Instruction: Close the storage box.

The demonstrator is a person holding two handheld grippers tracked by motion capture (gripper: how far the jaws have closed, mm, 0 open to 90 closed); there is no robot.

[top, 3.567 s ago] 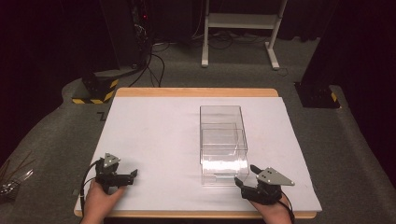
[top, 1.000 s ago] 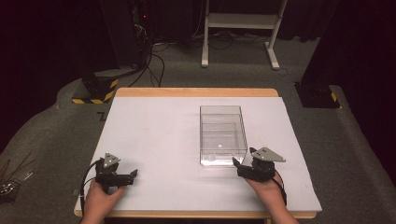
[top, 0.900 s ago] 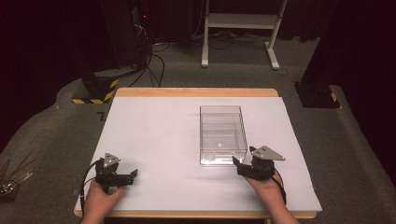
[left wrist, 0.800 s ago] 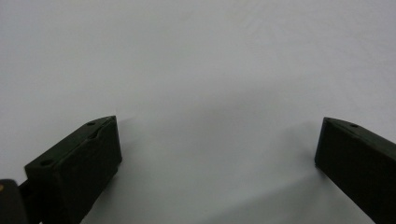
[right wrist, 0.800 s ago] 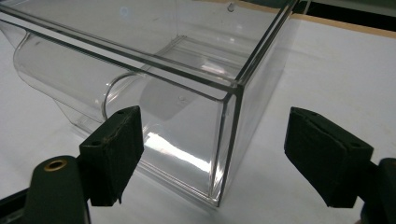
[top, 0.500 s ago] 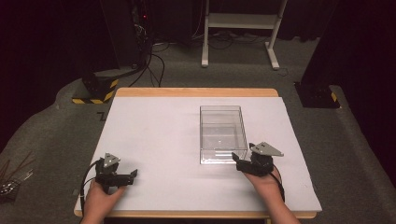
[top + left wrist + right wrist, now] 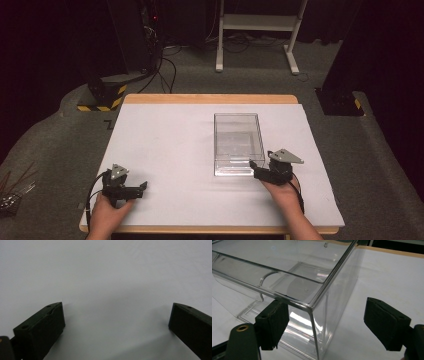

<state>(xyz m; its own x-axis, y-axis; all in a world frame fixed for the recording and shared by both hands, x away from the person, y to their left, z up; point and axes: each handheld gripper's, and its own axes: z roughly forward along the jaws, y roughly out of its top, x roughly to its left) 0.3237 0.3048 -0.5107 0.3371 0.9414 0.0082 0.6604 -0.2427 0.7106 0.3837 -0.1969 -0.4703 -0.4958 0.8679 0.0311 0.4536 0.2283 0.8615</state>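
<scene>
- My right gripper (image 7: 324,322) is wide open and holds nothing; its jaws straddle the near right corner of the clear plastic box (image 7: 238,142) on the table (image 7: 165,140).
- Box: probably light, rigid, slick. Grip one thin wall below the rim.
- My left gripper (image 7: 131,189) rests open, empty.

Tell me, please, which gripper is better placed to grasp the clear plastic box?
The right gripper: it is open at the clear plastic box's near right corner, while the open left gripper rests far off.
</scene>
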